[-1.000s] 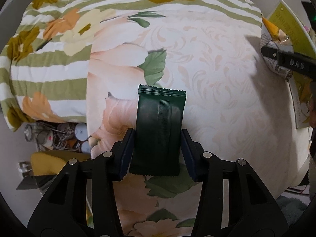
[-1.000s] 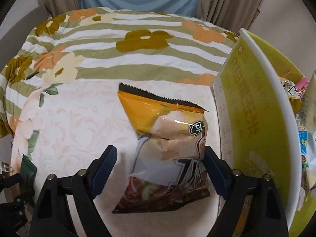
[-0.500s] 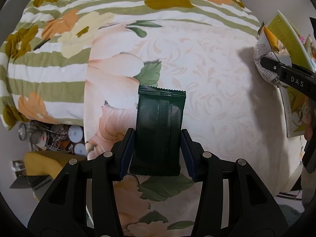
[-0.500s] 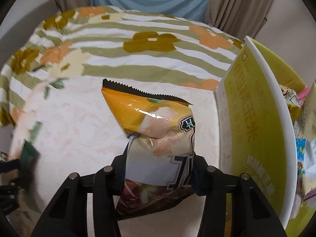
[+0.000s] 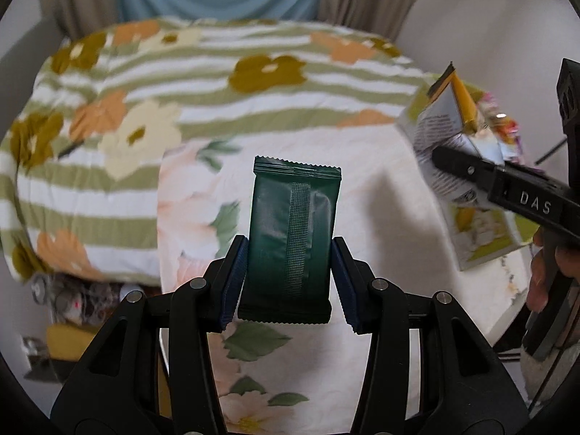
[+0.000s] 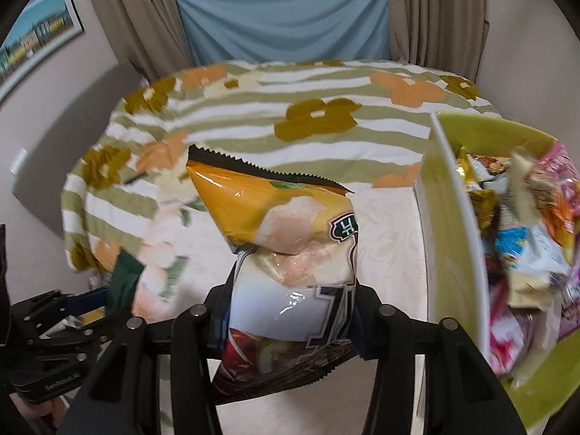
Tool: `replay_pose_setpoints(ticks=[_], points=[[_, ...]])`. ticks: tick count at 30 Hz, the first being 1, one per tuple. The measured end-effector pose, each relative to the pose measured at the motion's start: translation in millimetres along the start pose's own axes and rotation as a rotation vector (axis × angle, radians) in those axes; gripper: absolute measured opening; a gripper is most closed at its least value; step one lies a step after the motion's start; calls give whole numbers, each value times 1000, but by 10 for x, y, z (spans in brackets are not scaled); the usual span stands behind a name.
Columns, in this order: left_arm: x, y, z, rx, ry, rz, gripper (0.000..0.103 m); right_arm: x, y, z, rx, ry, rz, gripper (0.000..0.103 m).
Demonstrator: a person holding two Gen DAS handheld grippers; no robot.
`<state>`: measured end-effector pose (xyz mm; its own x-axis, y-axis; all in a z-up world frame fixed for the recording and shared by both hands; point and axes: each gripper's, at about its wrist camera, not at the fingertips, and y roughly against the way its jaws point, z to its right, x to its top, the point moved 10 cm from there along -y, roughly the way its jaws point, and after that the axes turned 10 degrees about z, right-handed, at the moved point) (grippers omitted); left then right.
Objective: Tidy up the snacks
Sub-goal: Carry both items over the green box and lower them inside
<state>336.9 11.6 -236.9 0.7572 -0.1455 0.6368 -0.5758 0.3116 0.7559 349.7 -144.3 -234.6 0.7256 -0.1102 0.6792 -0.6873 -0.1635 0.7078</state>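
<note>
My left gripper (image 5: 290,282) is shut on a dark green snack packet (image 5: 293,232), held upright above the floral bedspread (image 5: 152,137). In the right wrist view my right gripper (image 6: 293,319) is shut on a yellow and white chip bag (image 6: 286,239), squeezed at its lower half and lifted off the bed. The same chip bag (image 5: 446,134) and the right gripper's finger (image 5: 471,170) appear at the right of the left wrist view. The green packet (image 6: 125,279) and the left gripper's black frame show at the lower left of the right wrist view.
A lime-green box (image 6: 456,239) with a white rim stands right of the chip bag, holding several colourful snack packets (image 6: 529,239). Curtains (image 6: 290,11) hang behind the bed. Clutter (image 5: 69,293) lies on the floor past the bed's left edge. A hand (image 5: 551,268) grips the right tool.
The right gripper closed on the chip bag and lifted it. The left gripper rose with the green packet off the bedspread. Both views tilted up, showing the curtains.
</note>
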Motion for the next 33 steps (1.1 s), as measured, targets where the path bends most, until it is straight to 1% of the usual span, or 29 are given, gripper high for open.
replay_pose_setpoints(ticks=[4, 8, 12, 15, 20, 23, 25, 27, 30, 33], points=[[202, 169, 336, -68, -46, 44, 42, 101, 354, 41, 11, -70, 47, 45], [416, 329, 758, -123, -103, 93, 42, 221, 765, 197, 3, -129, 105, 45], [602, 469, 1261, -169, -133, 135, 42, 305, 1173, 494, -35, -166, 154, 45], [697, 503, 1651, -186, -145, 157, 42, 334, 1382, 755, -58, -184, 175, 45], [773, 392, 2276, -197, -133, 167, 42, 339, 1671, 1255, -73, -191, 202, 45], [783, 291, 2673, -207, -121, 169, 42, 317, 1782, 1611, -66, -193, 190, 45], [751, 166, 2936, -207, -122, 157, 42, 309, 1832, 1865, -65, -187, 182, 45], [698, 28, 3177, -209, -117, 142, 42, 290, 1845, 2036, -56, -192, 175, 45], [614, -161, 3450, -202, -114, 132, 42, 244, 1842, 2284, -40, -195, 161, 45], [545, -320, 3606, -189, -98, 131, 43, 200, 1786, 2454, -24, -183, 136, 45]])
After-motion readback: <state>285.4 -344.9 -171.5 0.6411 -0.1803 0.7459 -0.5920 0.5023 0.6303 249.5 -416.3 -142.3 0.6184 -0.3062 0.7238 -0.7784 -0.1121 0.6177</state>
